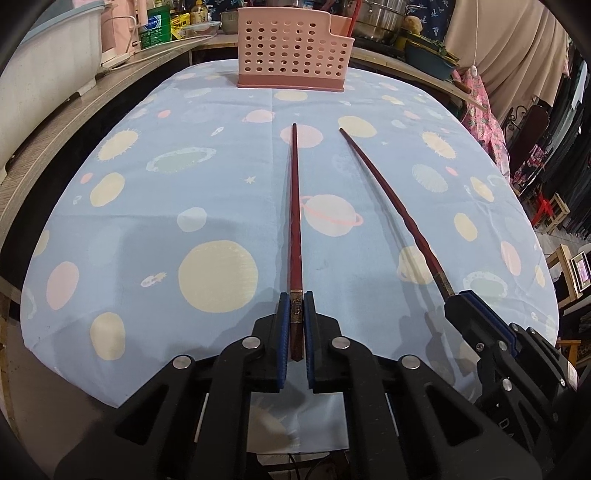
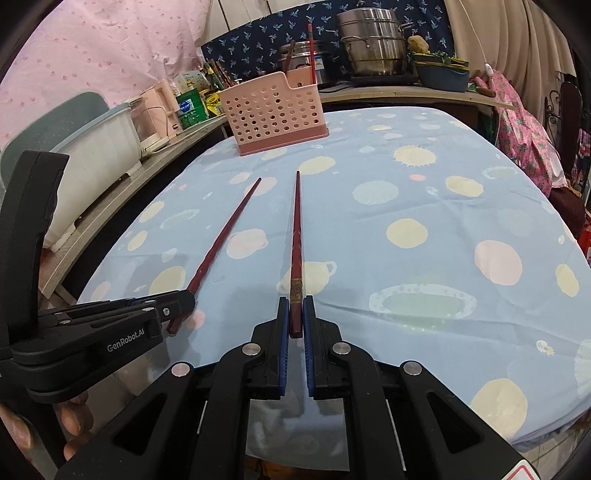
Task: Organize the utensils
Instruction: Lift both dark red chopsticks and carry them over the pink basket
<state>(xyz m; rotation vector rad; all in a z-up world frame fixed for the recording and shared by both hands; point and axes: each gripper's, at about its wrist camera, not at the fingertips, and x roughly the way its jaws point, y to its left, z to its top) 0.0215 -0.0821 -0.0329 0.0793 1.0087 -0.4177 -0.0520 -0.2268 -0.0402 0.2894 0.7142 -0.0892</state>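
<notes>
Two dark red chopsticks point away over a blue planet-print tablecloth. My left gripper [image 1: 296,306] is shut on the thick end of the left chopstick [image 1: 294,206]; it also shows in the right wrist view [image 2: 184,299] holding that chopstick [image 2: 225,232]. My right gripper [image 2: 296,306] is shut on the thick end of the right chopstick [image 2: 296,229]; in the left wrist view the right gripper [image 1: 458,299] holds that chopstick [image 1: 384,188]. A pink perforated utensil holder [image 1: 291,48] stands at the table's far edge, also in the right wrist view [image 2: 273,110], with utensils in its back compartment.
The tablecloth [image 1: 184,206] covers the table. A wooden counter runs along the left and back with a white tub [image 1: 44,62], bottles and packets [image 1: 155,26], steel pots [image 2: 373,40] and a blue bowl [image 2: 443,74]. Pink cloth hangs at the right [image 2: 524,136].
</notes>
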